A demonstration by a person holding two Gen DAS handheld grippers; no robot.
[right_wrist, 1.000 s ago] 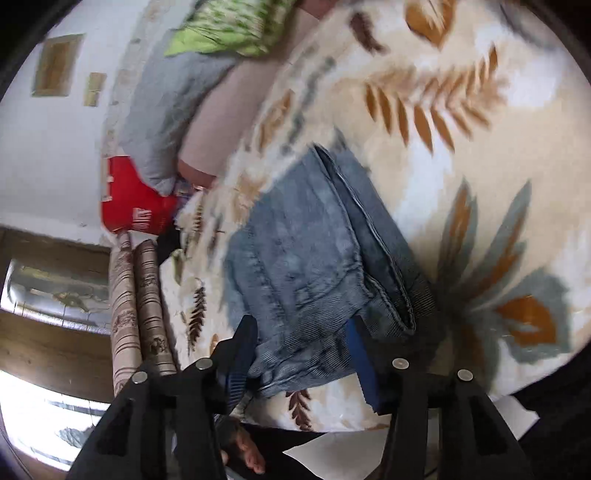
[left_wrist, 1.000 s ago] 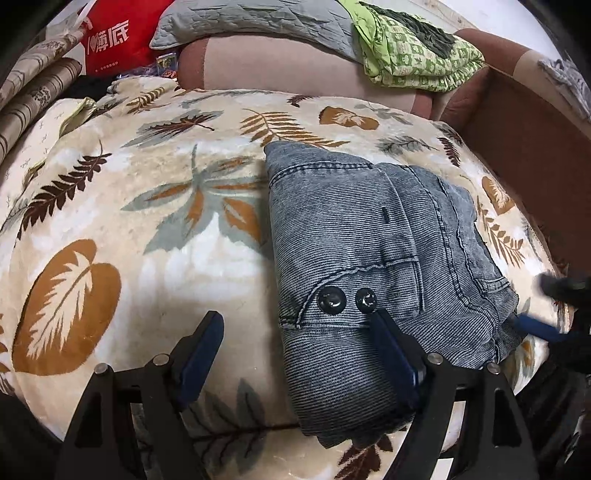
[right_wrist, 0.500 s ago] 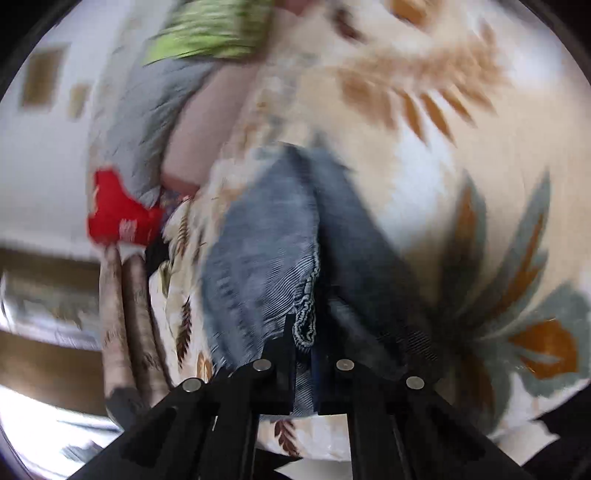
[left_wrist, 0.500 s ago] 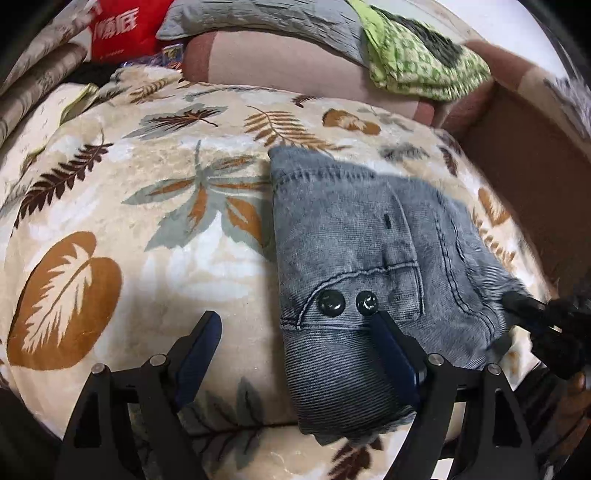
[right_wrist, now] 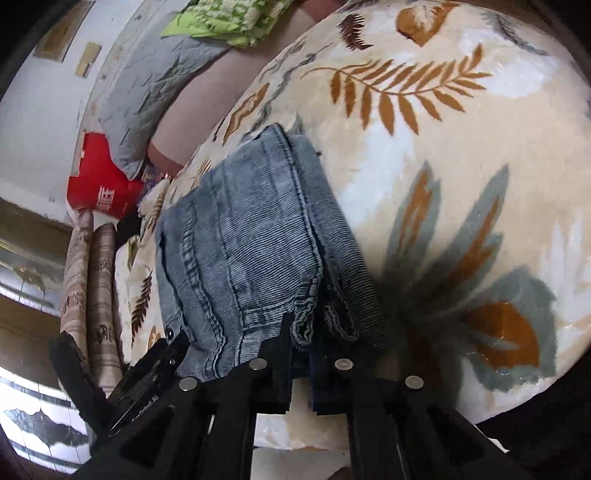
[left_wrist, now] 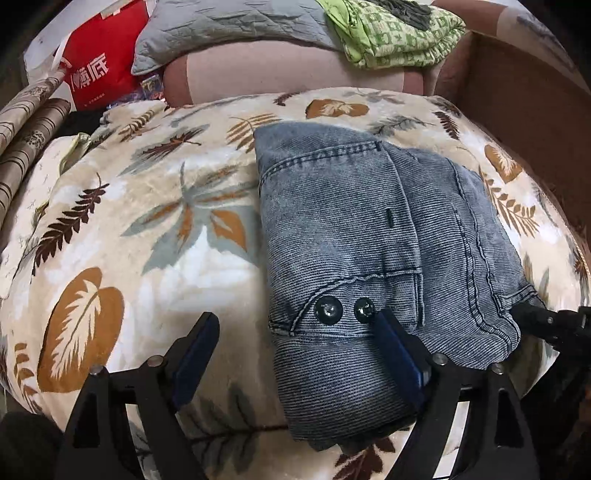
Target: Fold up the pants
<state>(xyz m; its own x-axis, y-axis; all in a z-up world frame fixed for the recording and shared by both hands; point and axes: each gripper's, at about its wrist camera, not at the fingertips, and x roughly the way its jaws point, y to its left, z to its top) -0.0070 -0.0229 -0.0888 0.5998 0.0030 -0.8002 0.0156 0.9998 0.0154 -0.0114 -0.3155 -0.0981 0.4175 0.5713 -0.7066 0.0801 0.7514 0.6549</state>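
Observation:
The blue-grey denim pants (left_wrist: 369, 240) lie folded in a compact stack on the leaf-patterned blanket (left_wrist: 147, 240), two metal buttons facing me. My left gripper (left_wrist: 295, 343) is open and empty, its right finger over the near edge of the pants, its left finger over the blanket. My right gripper (right_wrist: 301, 343) is shut on the near right corner of the pants (right_wrist: 240, 251); it also shows at the right edge of the left wrist view (left_wrist: 532, 317).
A pink bolster (left_wrist: 288, 70), a grey pillow (left_wrist: 229, 26) and a green patterned cloth (left_wrist: 391, 29) lie at the back. A red bag (left_wrist: 96, 70) and rolled mats (left_wrist: 22, 122) are at the left. A brown wooden board (left_wrist: 524, 122) borders the right.
My right gripper has closed on the near right corner of the pants, where it was open a second ago. My left gripper has stayed open and drawn back slightly.

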